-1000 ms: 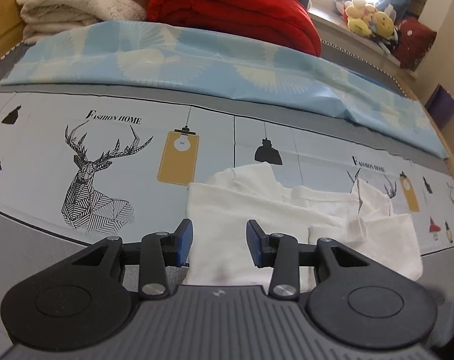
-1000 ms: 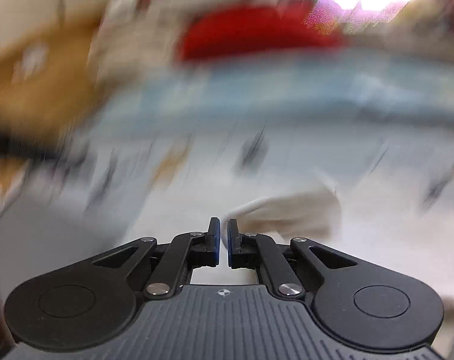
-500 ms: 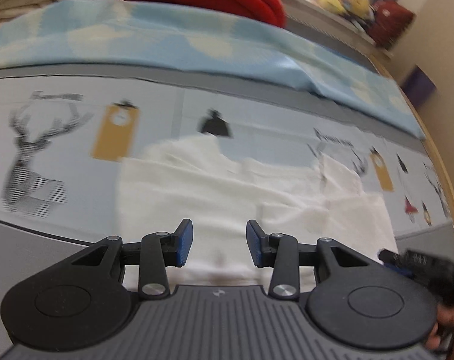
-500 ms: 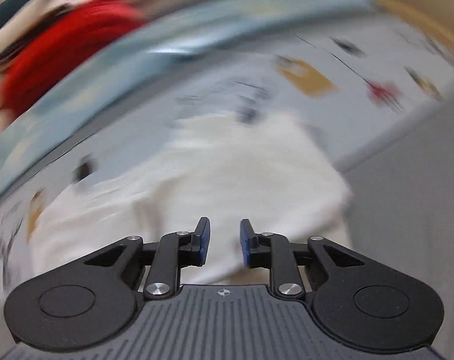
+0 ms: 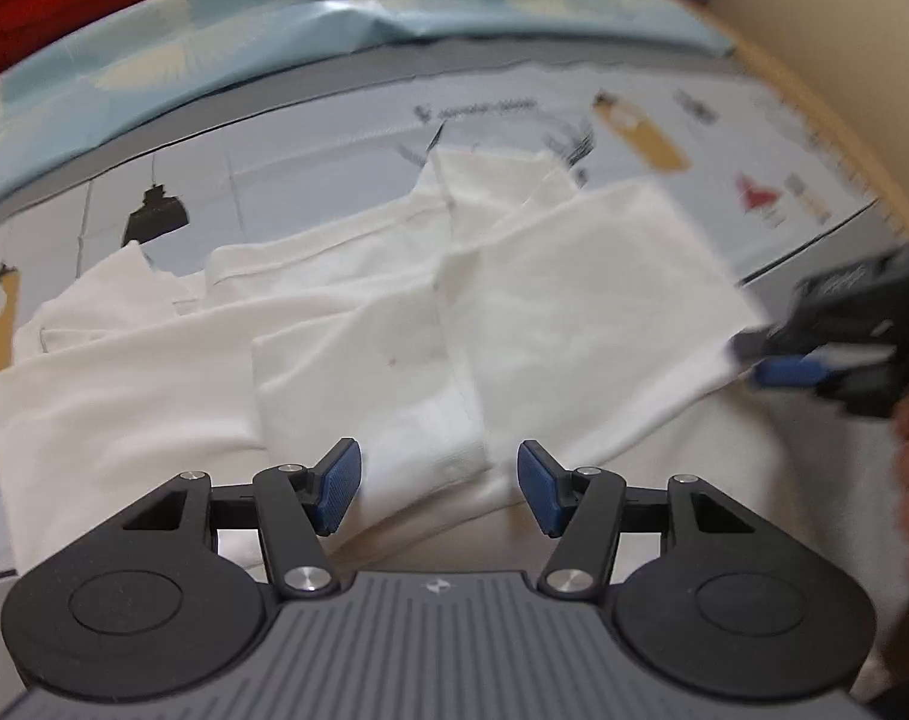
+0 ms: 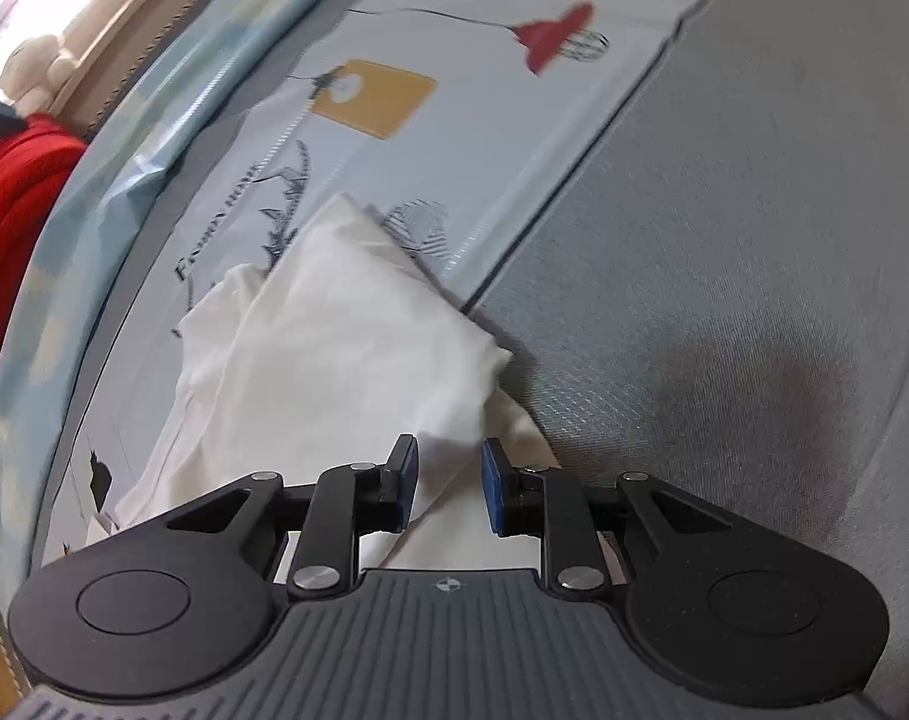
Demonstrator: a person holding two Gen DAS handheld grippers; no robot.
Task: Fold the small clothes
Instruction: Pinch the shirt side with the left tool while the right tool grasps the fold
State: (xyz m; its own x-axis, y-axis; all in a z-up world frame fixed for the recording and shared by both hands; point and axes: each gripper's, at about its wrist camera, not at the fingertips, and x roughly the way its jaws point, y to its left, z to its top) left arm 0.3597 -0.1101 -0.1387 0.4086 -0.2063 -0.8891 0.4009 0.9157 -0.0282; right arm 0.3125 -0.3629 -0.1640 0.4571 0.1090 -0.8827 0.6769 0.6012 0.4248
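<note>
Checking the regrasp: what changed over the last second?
Both grippers closed in on the white garment. The left gripper is opening, cloth between its fingers, not pinched. The right gripper went from shut to parted, now straddling the garment's near corner, pads not visibly pressing. The garment stayed where it lay on the printed sheet.

On the pale printed bed sheet with lamp and deer drawings [image 6: 502,60], black serif lettering is showing beside the edge of the white folded cloth [image 6: 334,348]; it is reading "Fashion Home", though the last letters are running faint. In the left wrist view the same sort of lettering [image 5: 484,110] is appearing too blurred to read.
</note>
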